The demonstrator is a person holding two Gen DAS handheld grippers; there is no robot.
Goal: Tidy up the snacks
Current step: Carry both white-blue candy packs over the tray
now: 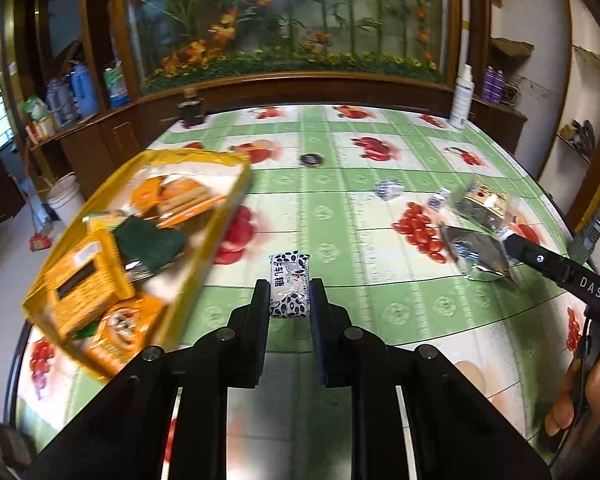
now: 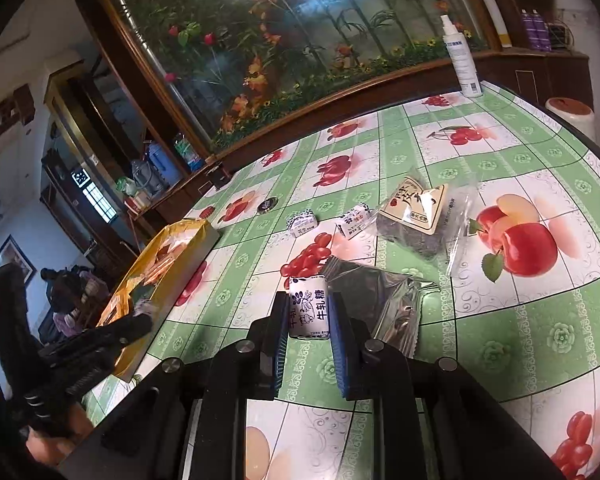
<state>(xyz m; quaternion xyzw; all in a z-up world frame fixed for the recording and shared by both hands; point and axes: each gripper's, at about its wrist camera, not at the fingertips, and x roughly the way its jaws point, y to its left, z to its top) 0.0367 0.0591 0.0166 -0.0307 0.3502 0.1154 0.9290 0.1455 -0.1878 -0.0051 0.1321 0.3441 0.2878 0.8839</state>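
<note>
Left wrist view: left gripper (image 1: 289, 294) is clamped on a milk candy (image 1: 290, 289), white wrapper with dark spots, held between both fingers above the tabletop (image 1: 340, 216). The yellow snack box (image 1: 140, 248) sits just left of it, blurred, with orange packets inside; it looks tilted, can't tell whether it rests flat. Only this view looks into the box. It also catches the right gripper's finger on the right edge, tip at the silver foil bag (image 1: 476, 248); what that gripper carries is hidden here.

Right wrist view: right gripper (image 2: 308, 316) is closed on a second milk candy (image 2: 309, 306), upright between the blue pads (image 2: 342, 344). The foil bag (image 2: 384, 300) lies just right of and behind it, touching or nearly so, can't tell which. Farther out are two loose candies: one far left (image 2: 301, 219), one just beside the seaweed-style pack (image 2: 414, 216) at (image 2: 354, 220). The pack's clear wrapper trails right. This view shows the box (image 2: 168, 280) only edge-on at left, with the left gripper over its near end, blurred.

Both views: spray bottle (image 1: 462, 98) standing far right, small dark round lid (image 1: 311, 159) mid-tabletop, well apart from the snacks.
</note>
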